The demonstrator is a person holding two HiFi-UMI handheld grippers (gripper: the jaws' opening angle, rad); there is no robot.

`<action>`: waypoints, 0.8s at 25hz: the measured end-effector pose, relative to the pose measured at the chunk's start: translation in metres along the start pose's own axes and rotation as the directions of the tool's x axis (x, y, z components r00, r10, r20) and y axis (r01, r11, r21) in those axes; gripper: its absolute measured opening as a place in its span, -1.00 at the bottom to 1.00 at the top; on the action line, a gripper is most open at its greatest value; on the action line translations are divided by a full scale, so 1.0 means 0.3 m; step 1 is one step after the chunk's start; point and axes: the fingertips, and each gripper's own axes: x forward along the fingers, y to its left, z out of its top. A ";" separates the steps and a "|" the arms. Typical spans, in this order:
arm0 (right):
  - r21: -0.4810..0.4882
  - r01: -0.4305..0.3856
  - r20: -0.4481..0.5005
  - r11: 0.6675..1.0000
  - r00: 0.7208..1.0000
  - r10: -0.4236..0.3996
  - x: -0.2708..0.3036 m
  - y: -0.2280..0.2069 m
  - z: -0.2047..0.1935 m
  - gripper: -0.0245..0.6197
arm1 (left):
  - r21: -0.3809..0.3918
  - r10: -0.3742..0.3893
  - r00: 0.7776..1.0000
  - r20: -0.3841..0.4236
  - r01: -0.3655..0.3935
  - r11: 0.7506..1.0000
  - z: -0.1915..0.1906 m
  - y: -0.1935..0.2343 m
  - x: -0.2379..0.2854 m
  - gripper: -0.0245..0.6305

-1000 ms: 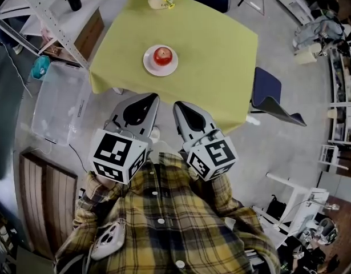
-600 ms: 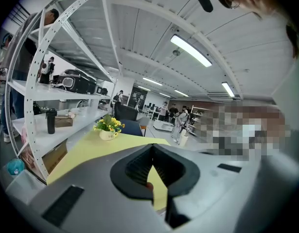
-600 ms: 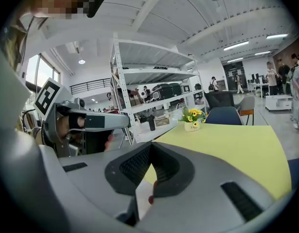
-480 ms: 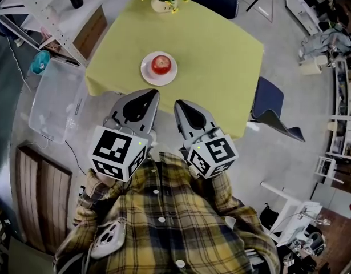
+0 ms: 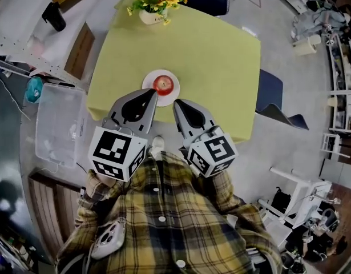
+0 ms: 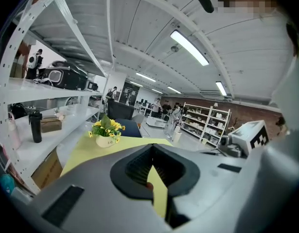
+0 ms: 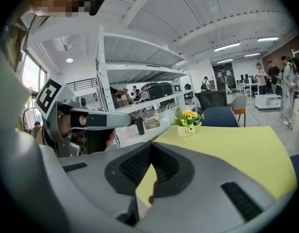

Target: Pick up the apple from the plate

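Apple [image 5: 163, 84] on plate [image 5: 146, 88] just ahead of both tool tips, sunflower pot [image 5: 150, 4] far beyond on desk [image 5: 221, 61], left tool [image 5: 154, 93] and right tool [image 5: 176, 103] fully closed, holding nothing.

Open-plan lab, white metal shelving [image 7: 139, 73], storage racks [image 6: 207, 123], ceiling strip lights [image 6: 189, 47]

Left gripper [image 5: 153, 93]: jaws closed together, empty, pointing away and slightly downward.
Right gripper [image 5: 176, 103]: jaws closed together, empty, just right of the left one.
Forearms [image 5: 89, 194]: bent, held near the chest.
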 end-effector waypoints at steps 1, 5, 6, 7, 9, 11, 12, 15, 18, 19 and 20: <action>0.001 0.015 0.001 1.000 1.000 -0.015 0.030 -0.005 0.015 -0.93 | 0.004 -0.015 1.000 -0.004 0.015 1.000 0.017 0.030 0.017 -0.91; 0.017 0.081 0.006 0.997 0.997 -0.081 0.141 -0.028 0.062 -0.93 | 0.022 -0.077 0.997 -0.019 0.077 0.997 0.082 0.144 0.075 -0.91; 0.023 0.098 0.007 0.995 0.995 -0.099 0.163 -0.034 0.071 -0.93 | 0.027 -0.093 0.995 -0.024 0.093 0.995 0.096 0.167 0.088 -0.91; 0.030 0.117 0.008 0.993 0.993 -0.117 0.183 -0.041 0.081 -0.93 | 0.032 -0.109 0.994 -0.030 0.110 0.993 0.108 0.187 0.100 -0.91; 0.047 0.156 0.013 0.987 0.988 -0.156 0.214 -0.054 0.099 -0.93 | 0.043 -0.146 0.988 -0.047 0.148 0.988 0.127 0.220 0.124 -0.91; 0.064 0.196 0.018 0.978 0.980 -0.198 0.239 -0.071 0.111 -0.93 | 0.053 -0.185 0.980 -0.068 0.189 0.981 0.136 0.245 0.147 -0.91; 0.072 0.216 0.019 0.974 0.976 -0.218 0.248 -0.082 0.114 -0.93 | 0.056 -0.202 0.976 -0.079 0.207 0.977 0.138 0.255 0.158 -0.91; 0.100 0.277 0.014 0.956 0.960 -0.280 0.267 -0.116 0.109 -0.93 | 0.062 -0.245 0.964 -0.107 0.253 0.966 0.137 0.283 0.194 -0.91; 0.130 0.329 0.000 0.935 0.943 -0.332 0.262 -0.128 0.087 -0.93 | 0.057 -0.287 0.948 -0.141 0.297 0.953 0.122 0.292 0.221 -0.91; 0.137 0.342 -0.009 0.930 0.939 -0.344 0.258 -0.130 0.075 -0.93 | 0.051 -0.299 0.942 -0.153 0.310 0.949 0.113 0.291 0.229 -0.91; 0.143 0.352 -0.017 0.925 0.935 -0.353 0.254 -0.133 0.064 -0.93 | 0.044 -0.310 0.936 -0.165 0.321 0.946 0.102 0.288 0.237 -0.91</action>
